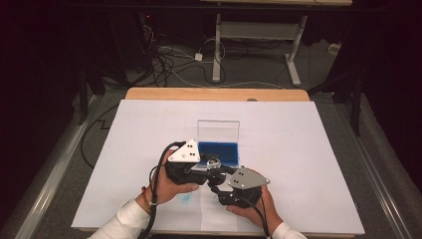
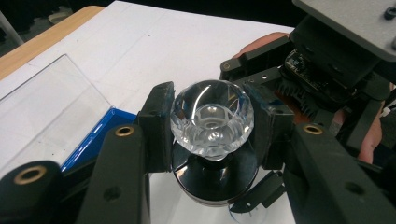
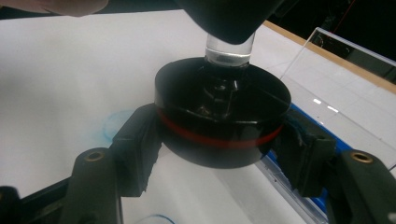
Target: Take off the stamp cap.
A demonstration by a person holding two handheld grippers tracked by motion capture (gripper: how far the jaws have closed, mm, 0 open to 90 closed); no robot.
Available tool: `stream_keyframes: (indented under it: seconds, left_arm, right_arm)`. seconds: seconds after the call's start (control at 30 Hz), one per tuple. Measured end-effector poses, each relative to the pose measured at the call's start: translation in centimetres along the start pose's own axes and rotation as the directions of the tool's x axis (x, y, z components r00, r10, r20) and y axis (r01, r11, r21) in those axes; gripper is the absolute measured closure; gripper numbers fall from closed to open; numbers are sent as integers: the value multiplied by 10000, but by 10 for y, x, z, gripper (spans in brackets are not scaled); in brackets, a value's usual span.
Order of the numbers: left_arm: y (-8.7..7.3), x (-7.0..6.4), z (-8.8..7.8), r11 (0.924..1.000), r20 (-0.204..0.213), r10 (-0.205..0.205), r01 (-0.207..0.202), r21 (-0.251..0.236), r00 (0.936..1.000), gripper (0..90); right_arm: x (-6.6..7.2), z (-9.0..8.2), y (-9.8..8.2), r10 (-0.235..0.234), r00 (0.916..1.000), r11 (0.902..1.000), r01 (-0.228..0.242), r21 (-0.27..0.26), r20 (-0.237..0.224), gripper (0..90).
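Note:
A clear faceted crystal ball (image 2: 212,119) stands on a short clear stem above a round black base (image 3: 223,107) with a red ring. My left gripper (image 2: 212,126) is shut on the ball, one pad on each side. From below, my right gripper (image 3: 219,149) is shut on the black base, its pads against the rim at left and right. In the high view both hands meet near the table's front middle, with the ball (image 1: 213,163) between the left gripper (image 1: 206,167) and the right gripper (image 1: 217,180).
Just behind the hands is an open box with a blue lining (image 1: 219,152) and an upright clear lid (image 1: 218,130). White paper (image 1: 298,149) covers the table, with a faint blue smudge (image 1: 186,198) near the front. Cables and desk legs lie on the floor beyond.

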State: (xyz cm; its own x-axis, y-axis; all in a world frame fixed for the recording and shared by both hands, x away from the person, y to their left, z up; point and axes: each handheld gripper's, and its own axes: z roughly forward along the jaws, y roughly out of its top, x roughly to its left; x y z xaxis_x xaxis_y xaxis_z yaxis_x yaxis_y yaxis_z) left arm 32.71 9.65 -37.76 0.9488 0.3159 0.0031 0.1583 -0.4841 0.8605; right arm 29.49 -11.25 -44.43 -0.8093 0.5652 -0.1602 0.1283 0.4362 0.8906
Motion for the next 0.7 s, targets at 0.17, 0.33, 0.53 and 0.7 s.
stream_keyframes:
  seconds: [0.17,0.33,0.53,0.7]
  left_arm:
    - [0,-1,1,10000,64,-9,9,-3,10000,548]
    - [0,-1,0,10000,120,-18,19,-35,9999,548]
    - [-1,0,0,9998,218,-203,205,-80,9996,548]
    - [-2,1,1,9993,242,-311,316,-187,9992,548]
  right_arm:
    - [-1,0,-1,106,9999,9999,-106,-28,40,359]
    - [-1,-1,-1,62,9999,10000,-63,-65,-84,376]
    - [0,-2,0,30,9999,10000,-30,13,-132,380]
    - [-1,-2,-1,139,9998,9999,-140,-53,-159,378]
